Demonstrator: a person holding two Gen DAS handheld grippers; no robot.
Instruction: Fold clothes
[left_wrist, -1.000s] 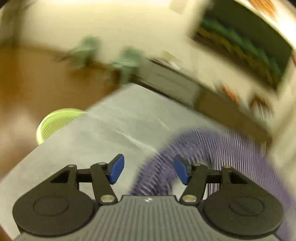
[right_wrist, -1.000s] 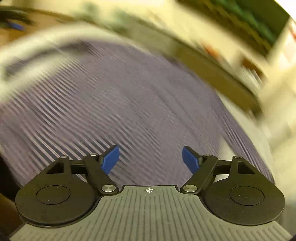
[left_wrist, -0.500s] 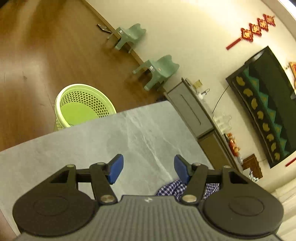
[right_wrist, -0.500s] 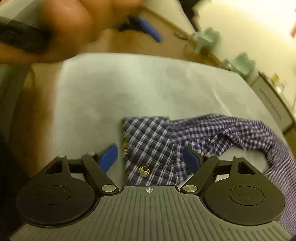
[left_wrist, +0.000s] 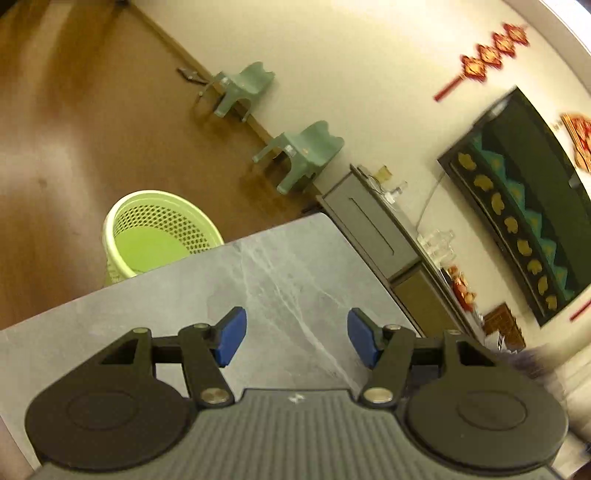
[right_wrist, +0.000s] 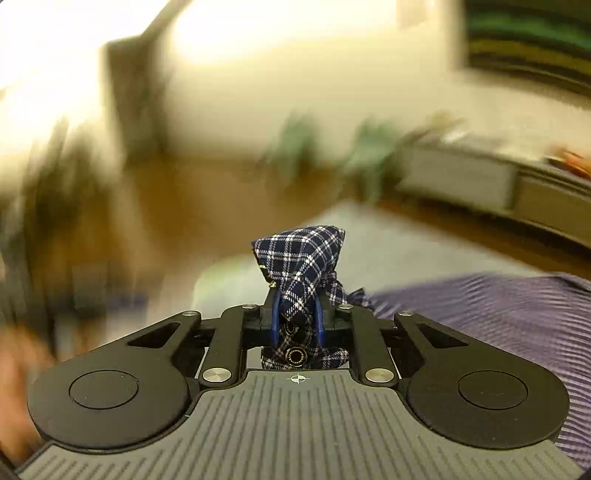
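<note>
Item 1, my right claw (right_wrist: 297, 317): jaws closing, blue pads already pinching a bunched corner of the checked shirt (right_wrist: 306, 258). A tuft of cloth stands up past the pads; a snap button shows just behind them.

Item 2, rest of the shirt: trails from the pinch to the right and back toward me, a blurred striped mass at my right side. Its long axis, as I judge it, runs from the held corner off to the right.

Item 3, my left claw (left_wrist: 293, 336): released, nothing between the pads, hovering over bare grey tabletop (left_wrist: 295, 266). A blur at its right edge may be the shirt; I cannot tell.

Judgement: the free cloth lies right of both claws, so my left must cross rightward to take a second corner.

Item 4, beyond the tabletop: green basket (left_wrist: 155, 232) on the floor.
</note>
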